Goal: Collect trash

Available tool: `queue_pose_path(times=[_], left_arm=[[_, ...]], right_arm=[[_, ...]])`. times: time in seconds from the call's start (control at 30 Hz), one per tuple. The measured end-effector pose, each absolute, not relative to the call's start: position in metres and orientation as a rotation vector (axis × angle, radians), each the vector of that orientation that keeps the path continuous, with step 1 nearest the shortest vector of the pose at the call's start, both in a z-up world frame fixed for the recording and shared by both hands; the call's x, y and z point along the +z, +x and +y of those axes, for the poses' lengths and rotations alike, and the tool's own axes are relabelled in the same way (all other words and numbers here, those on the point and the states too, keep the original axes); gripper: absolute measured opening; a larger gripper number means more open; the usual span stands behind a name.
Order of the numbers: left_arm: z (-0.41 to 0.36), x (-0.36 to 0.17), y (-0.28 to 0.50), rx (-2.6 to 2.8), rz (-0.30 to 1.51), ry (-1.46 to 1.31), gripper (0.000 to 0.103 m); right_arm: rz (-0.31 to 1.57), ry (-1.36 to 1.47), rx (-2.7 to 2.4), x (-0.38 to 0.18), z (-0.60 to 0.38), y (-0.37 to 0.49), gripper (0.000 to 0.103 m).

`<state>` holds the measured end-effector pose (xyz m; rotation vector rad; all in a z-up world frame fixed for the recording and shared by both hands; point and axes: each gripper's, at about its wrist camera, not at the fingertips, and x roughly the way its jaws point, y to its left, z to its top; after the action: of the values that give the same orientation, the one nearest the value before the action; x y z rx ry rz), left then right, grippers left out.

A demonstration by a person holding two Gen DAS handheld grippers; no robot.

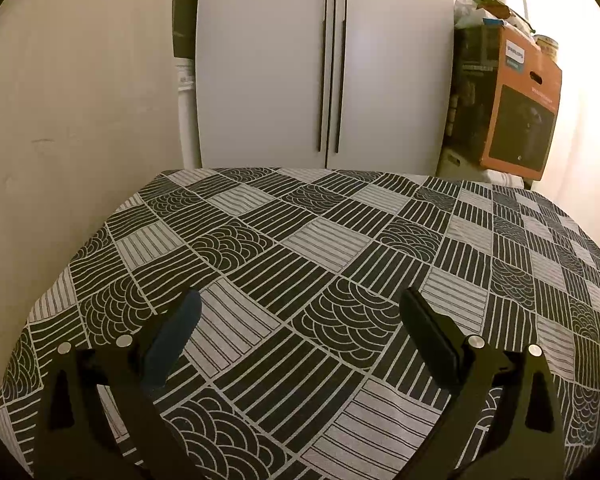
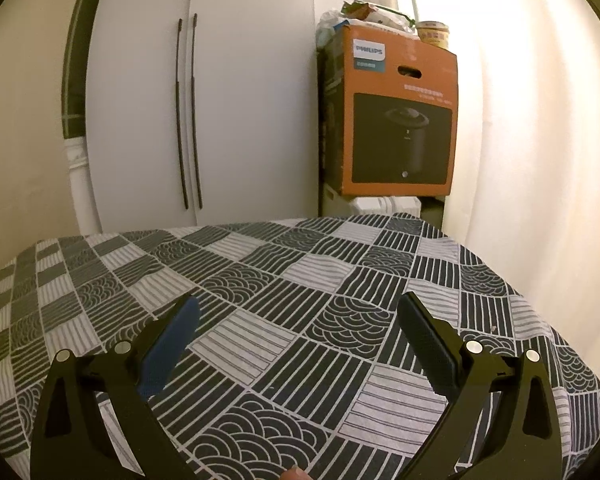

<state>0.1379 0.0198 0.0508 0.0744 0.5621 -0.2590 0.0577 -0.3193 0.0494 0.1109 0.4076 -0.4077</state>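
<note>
While both are held above the patterned tablecloth (image 1: 300,248), the left gripper (image 1: 300,304) and the right gripper (image 2: 298,306) are seen with fingers spread wide apart, nothing between them. No trash can be made out on the cloth. An orange box (image 2: 404,120) is stacked beside white cabinet doors (image 2: 204,100).

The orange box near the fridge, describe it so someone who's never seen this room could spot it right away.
Start at the tall white two-door fridge behind the table with the black-and-white patterned cloth. Just to its right, against the pale wall, stands the orange Philips box, raised on something pale. It is the only orange thing there, with a carry slot and a picture of a dark appliance on its front, and clutter piled on top.
</note>
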Motion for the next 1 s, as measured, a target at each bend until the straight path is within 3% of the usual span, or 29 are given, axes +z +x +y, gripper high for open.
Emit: queue_pose_path(times=[1.0], left_arm=[[0.0196,0.0534,0.1349,-0.266,0.54,0.075,0.097]], right_arm=[[0.411,0.115,-0.419,0.0491,-0.3203,0.058,0.095]])
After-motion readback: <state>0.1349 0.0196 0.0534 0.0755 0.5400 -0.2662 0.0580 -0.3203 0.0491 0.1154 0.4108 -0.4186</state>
